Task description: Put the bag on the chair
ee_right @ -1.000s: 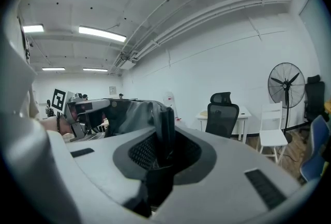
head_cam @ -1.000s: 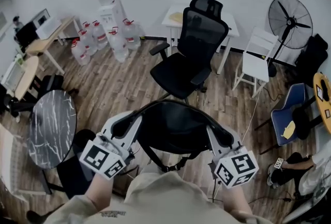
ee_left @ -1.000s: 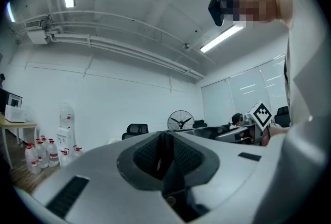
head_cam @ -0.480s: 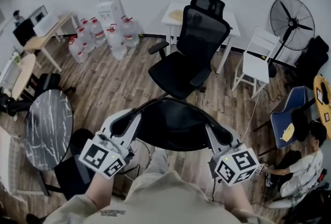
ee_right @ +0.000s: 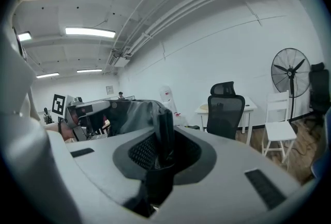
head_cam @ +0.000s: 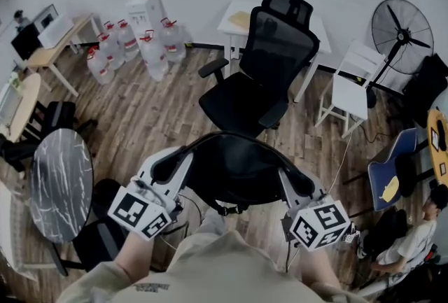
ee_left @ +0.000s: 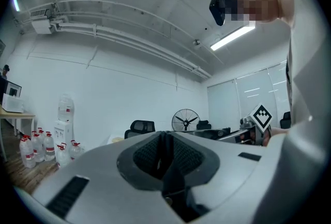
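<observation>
Between the two grippers, short of the chair (head_cam: 245,102), the black bag (head_cam: 234,170) hangs above the floor (head_cam: 157,116). Its underside is hidden behind the person's shirt (head_cam: 224,270). The left gripper (head_cam: 170,167) has its jaws pinching a dark strap, and the right gripper (head_cam: 299,186) has its jaws pinching the bag's edge. Compared with a second ago, the chair looks slightly larger and closer. Both hands reach forward, their wrists hidden behind the marker cubes.

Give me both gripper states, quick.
Left gripper: shut on the black bag.
Right gripper: shut on the same bag.
</observation>
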A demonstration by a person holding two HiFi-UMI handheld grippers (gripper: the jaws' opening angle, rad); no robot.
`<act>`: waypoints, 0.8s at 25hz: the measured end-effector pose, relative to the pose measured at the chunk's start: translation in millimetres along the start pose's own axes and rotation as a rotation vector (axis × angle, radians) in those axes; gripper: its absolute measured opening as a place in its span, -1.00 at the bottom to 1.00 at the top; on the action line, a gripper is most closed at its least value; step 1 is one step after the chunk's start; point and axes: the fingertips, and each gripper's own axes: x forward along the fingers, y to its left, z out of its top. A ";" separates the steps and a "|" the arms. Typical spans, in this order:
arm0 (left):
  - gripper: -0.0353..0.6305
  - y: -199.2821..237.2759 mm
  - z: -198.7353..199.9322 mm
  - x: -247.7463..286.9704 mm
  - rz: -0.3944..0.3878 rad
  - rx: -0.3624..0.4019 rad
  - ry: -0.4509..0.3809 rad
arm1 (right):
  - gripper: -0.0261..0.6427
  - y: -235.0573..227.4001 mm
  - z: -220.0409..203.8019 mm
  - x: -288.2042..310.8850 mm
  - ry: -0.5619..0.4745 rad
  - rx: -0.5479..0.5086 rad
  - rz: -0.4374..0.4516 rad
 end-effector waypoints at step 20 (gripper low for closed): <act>-0.71 205.5 6.7 144.9 -0.060 -0.041 0.020 | -0.69 -54.7 70.0 223.7 0.026 0.007 -0.070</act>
